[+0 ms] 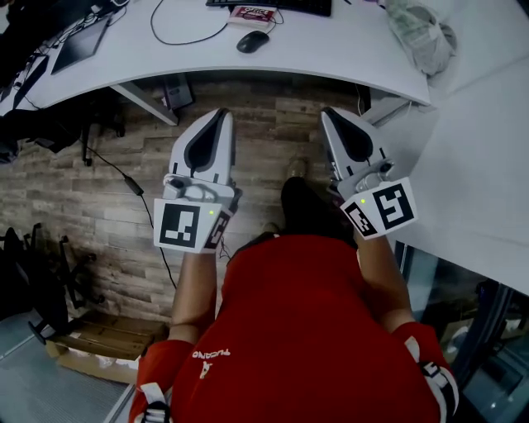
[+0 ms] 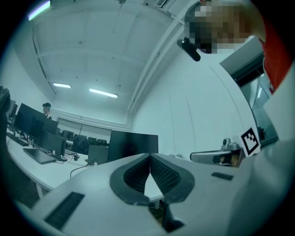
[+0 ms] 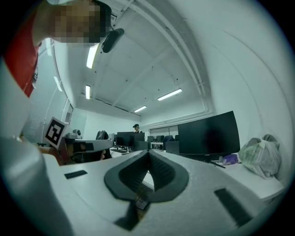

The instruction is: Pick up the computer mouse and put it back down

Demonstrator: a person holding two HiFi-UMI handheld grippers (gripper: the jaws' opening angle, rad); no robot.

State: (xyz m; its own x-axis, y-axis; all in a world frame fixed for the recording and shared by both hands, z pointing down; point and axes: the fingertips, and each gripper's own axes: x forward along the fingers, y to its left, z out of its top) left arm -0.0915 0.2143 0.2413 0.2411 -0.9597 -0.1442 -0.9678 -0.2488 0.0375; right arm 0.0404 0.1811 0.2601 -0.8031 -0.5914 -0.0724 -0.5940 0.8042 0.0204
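A dark computer mouse [image 1: 252,41] lies on the white desk [image 1: 331,49], its cable looping off to the left. Both grippers hang over the wooden floor in front of the desk's near edge, well short of the mouse. My left gripper [image 1: 221,114] is shut and holds nothing; its ribbed pads [image 2: 150,171] meet tip to tip. My right gripper [image 1: 326,113] is likewise shut and bare, with its pads [image 3: 148,167] closed together. The mouse does not show in either gripper view.
A keyboard [image 1: 273,5] and a small red-and-white box [image 1: 252,15] sit behind the mouse. A plastic bag [image 1: 421,33] lies at the desk's right end, a tablet [image 1: 78,45] at its left. A black monitor [image 3: 209,136] stands ahead; desk legs and cables [image 1: 132,186] below.
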